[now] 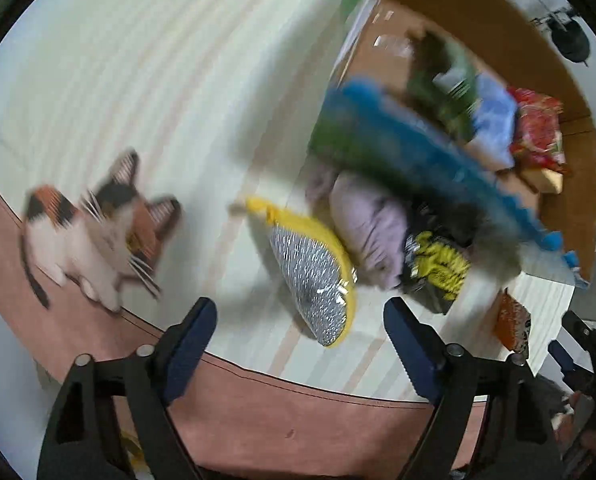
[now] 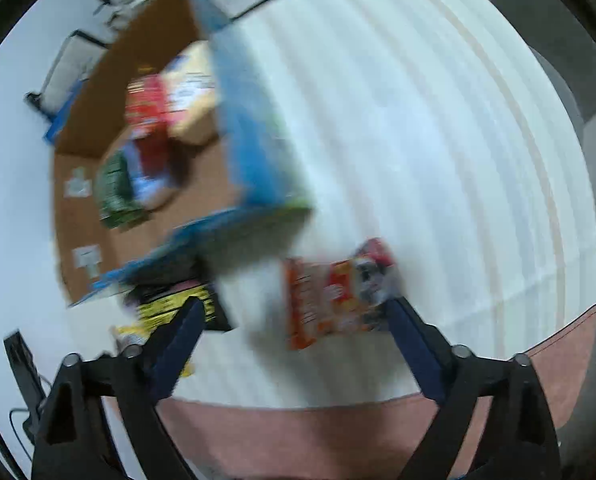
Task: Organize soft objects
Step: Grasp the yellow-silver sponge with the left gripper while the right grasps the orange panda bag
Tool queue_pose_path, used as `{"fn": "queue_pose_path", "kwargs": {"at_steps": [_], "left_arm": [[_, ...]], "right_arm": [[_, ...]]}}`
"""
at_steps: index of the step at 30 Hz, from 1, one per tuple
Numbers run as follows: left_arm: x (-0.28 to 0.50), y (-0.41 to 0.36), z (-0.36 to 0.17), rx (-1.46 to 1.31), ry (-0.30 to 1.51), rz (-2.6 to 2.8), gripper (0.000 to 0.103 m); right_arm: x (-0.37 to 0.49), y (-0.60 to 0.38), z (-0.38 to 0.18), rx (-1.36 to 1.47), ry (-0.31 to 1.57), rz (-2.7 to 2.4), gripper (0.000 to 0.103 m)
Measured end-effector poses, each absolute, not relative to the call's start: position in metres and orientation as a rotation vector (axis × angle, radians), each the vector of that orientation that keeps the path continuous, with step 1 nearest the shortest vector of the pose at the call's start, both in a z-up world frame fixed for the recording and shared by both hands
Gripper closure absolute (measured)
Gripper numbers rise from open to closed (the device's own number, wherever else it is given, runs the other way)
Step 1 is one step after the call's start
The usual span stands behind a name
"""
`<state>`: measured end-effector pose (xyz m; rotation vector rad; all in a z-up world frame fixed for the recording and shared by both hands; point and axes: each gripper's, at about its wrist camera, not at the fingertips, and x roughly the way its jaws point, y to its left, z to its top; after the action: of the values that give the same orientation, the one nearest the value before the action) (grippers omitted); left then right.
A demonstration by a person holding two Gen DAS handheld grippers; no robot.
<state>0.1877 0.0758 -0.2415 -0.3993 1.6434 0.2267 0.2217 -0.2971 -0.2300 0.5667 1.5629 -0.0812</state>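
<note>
The striped cream cloth (image 1: 145, 92) covers the work surface and fills the upper left of the left wrist view and the right half of the right wrist view; a pink band (image 1: 298, 412) borders it along the bottom of both views.

The cardboard box (image 1: 478, 32) with blue-printed outer walls stands open at the upper right of the left wrist view and at the upper left of the right wrist view. Inside it lie a red packet (image 1: 538, 128), a pale blue packet (image 1: 494, 120) and a green packet (image 1: 446, 92), all blurred.

Outside the box, in the left wrist view: a lilac soft bundle (image 1: 374, 224) at centre right, touching the box wall; a plush cat (image 1: 93, 236) at the left edge; a silver mitt with yellow trim (image 1: 318, 280) at lower centre, beside the bundle; a black-and-yellow packet (image 1: 438, 264) right of the bundle.

An orange snack packet (image 2: 334, 296) lies at lower centre of the right wrist view.

Left gripper (image 1: 300, 320): fingers wide apart, nothing between them, above the mitt's lower end.

Right gripper (image 2: 293, 320): fingers wide apart, the orange packet lying between the tips; contact cannot be determined.
</note>
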Motion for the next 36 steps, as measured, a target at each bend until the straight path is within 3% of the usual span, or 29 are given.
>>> {"fn": "queue_pose_path", "kwargs": {"at_steps": [1,3,7,12,13,14,15,17,20,25,28,29,36], "left_arm": [[0.187,0.076,-0.248,-0.411,1.650,0.236,0.019],[0.185,0.076,-0.260,-0.433,1.661,0.244,0.019],[0.181,0.077,-0.272,-0.461,1.669,0.243,0.019],[0.175,0.087,-0.272,-0.475,1.662,0.249,0.019],[0.174,0.092,-0.272,-0.484,1.661,0.246,0.019],[0.173,0.094,-0.271,-0.493,1.655,0.238,0.019],[0.173,0.094,-0.271,-0.496,1.653,0.230,0.019],[0.172,0.099,-0.269,-0.502,1.656,0.209,0.019],[0.178,0.091,-0.278,-0.506,1.698,0.163,0.019],[0.187,0.077,-0.308,-0.430,1.753,0.149,0.019],[0.182,0.070,-0.314,-0.275,1.742,0.186,0.055],[0.179,0.067,-0.311,-0.213,1.735,0.178,0.063],[0.161,0.074,-0.313,-0.170,1.760,0.130,0.060]], "right_arm": [[0.222,-0.302,-0.239,0.551,1.560,-0.103,0.012],[0.220,-0.310,-0.262,0.584,1.583,-0.141,0.036],[0.200,-0.317,-0.291,0.692,1.638,-0.169,0.040],[0.161,-0.287,-0.296,0.802,1.740,-0.030,0.039],[0.155,-0.278,-0.291,0.796,1.761,0.028,0.037],[0.153,-0.271,-0.286,0.763,1.765,0.055,0.028],[0.152,-0.265,-0.276,0.684,1.756,0.077,0.020],[0.156,-0.251,-0.256,0.477,1.710,0.125,0.015],[0.164,-0.230,-0.243,0.198,1.684,0.189,0.015],[0.180,-0.199,-0.257,0.047,1.739,0.272,0.015],[0.179,-0.185,-0.273,0.008,1.774,0.258,0.015],[0.186,-0.182,-0.283,0.018,1.792,0.243,0.015],[0.177,-0.176,-0.308,0.102,1.845,0.152,0.015]]}}
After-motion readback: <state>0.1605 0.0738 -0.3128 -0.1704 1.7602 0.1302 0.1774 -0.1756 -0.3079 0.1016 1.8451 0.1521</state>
